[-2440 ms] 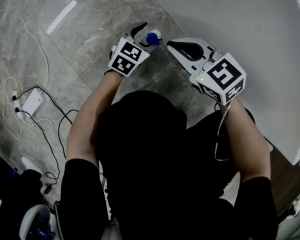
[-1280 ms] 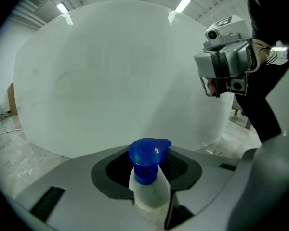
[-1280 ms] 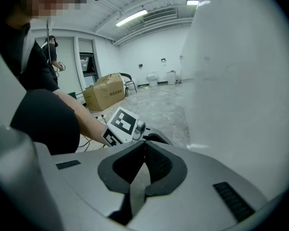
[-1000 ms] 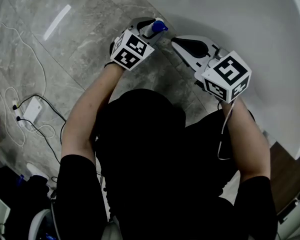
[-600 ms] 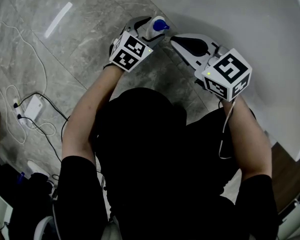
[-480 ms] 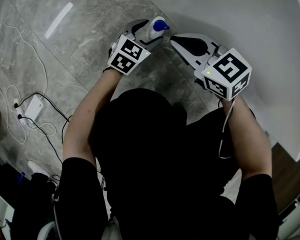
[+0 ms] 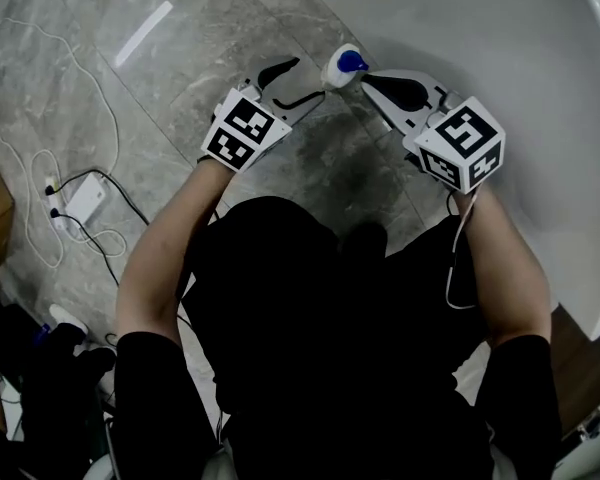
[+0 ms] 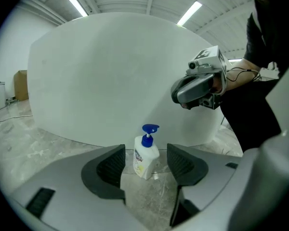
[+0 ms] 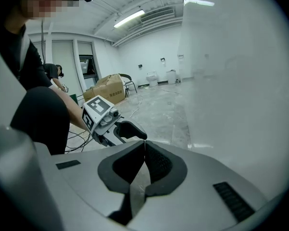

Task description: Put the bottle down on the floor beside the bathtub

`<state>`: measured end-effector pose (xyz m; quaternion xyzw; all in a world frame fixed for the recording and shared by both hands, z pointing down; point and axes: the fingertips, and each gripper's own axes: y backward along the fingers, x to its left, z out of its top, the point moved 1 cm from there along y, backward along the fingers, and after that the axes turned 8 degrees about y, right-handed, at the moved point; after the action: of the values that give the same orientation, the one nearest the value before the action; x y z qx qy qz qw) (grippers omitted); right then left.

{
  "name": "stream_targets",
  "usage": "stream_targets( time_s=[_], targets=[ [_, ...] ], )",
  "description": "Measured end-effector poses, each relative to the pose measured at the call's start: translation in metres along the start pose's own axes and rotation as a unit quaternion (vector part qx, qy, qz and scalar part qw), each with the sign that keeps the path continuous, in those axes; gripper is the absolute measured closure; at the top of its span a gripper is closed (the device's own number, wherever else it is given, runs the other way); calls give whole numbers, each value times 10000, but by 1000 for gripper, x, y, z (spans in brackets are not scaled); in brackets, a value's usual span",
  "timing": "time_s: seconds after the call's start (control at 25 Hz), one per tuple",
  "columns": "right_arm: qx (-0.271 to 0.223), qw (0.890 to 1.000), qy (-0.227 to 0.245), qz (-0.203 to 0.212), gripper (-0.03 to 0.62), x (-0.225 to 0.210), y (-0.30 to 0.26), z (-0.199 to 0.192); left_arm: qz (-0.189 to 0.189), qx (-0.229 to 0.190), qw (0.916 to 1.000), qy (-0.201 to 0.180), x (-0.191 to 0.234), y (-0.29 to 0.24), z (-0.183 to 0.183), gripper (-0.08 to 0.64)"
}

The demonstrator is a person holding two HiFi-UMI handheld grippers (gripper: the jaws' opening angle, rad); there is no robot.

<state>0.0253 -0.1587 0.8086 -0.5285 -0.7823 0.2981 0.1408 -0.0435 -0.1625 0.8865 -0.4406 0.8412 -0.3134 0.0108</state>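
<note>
Left gripper view tells it best: the bottle (image 8: 146, 153) stands upright on the floor (image 7: 210, 38), right at the foot of the bathtub (image 7: 500, 48), its blue pump on top and its long axis straight up. It shows in the gap between the two jaws but out past their tips, and neither pad touches it. The left gripper (image 7: 302, 81) has just been opening its jaws; they stand wide apart and hold nothing.

From the head view, the bottle sits just ahead of that gripper's tips and a little to their right, tight against the tub wall. The right gripper (image 7: 380, 86) has its jaws pressed together on nothing, and its nose hangs just beside the bottle, above it and on the far side from the left one.

To my eye the setting-down is done. What's left is a clean pull-back, and that turns on the bottle lying dead ahead in line with the open jaws. Drawing straight back along that line should clear it; a sideways swing could clip the pump and tip it.
</note>
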Motion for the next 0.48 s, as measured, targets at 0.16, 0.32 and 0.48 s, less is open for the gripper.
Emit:
stream_targets(
  time_s=[0.16, 0.32, 0.48],
  targets=[
    [-405, 9983, -334, -241, 564, 7, 10, 45, 679, -8, 9975, 176, 15, 51, 20, 321],
    [-624, 9964, -368, -438, 565, 43, 63, 113, 1132, 66, 9929, 364, -9, 131, 75, 473],
    [-531, 9965, -632, -116, 565, 85, 118, 175, 1487, 224, 9852, 822, -44, 209, 129, 526]
  ],
)
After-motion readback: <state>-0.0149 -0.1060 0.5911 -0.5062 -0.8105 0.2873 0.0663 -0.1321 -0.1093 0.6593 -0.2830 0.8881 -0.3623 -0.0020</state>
